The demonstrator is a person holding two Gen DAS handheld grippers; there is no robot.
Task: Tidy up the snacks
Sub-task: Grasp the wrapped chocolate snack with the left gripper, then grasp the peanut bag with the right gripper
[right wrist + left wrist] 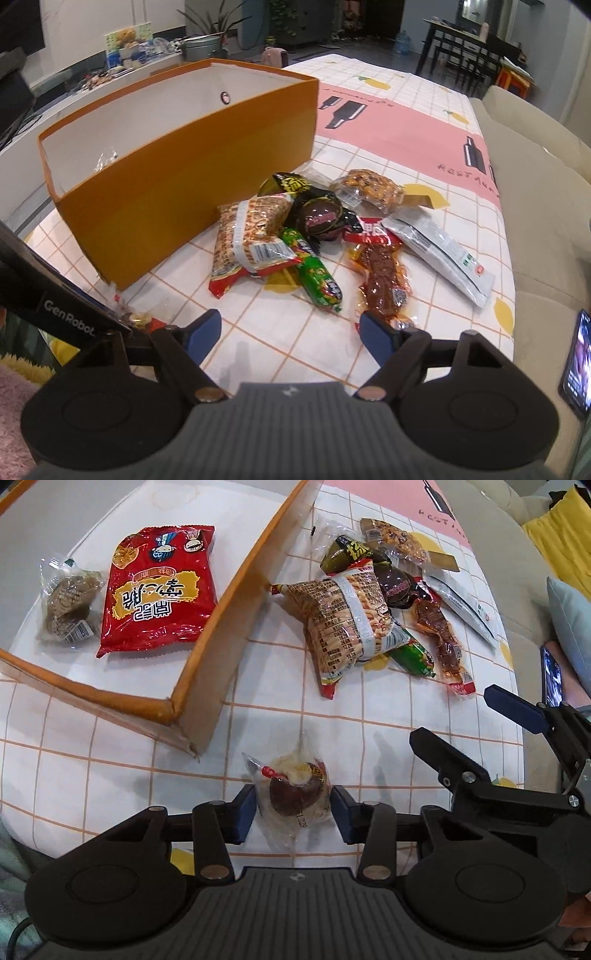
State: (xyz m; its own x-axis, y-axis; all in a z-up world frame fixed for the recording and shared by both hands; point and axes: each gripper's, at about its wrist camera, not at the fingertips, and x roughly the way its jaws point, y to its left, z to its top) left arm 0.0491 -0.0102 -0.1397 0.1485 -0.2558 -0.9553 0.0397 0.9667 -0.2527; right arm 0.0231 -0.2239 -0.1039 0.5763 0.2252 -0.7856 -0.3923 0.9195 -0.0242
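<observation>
1. The step in hand looks like a pick-up: the left gripper (293, 814) has its blue pads either side of a small clear-wrapped cake with a dark chocolate dome (295, 794); the pads sit just beside the wrapper, and I cannot tell whether they press it
2. That cake lies on the checked white tablecloth (110, 775), near the close corner of the orange cardboard box (177, 705)
3. Next move, as I judge it: squeeze, lift above the box wall, carry left and far to join the red crinkly snack bag (159, 590)
4. The right gripper (291, 334) hangs wide open and empty, near the heap of mixed snack packets (314, 236)
5. Open cloth lies between heap and cake; the box corner is the edge to clear
</observation>
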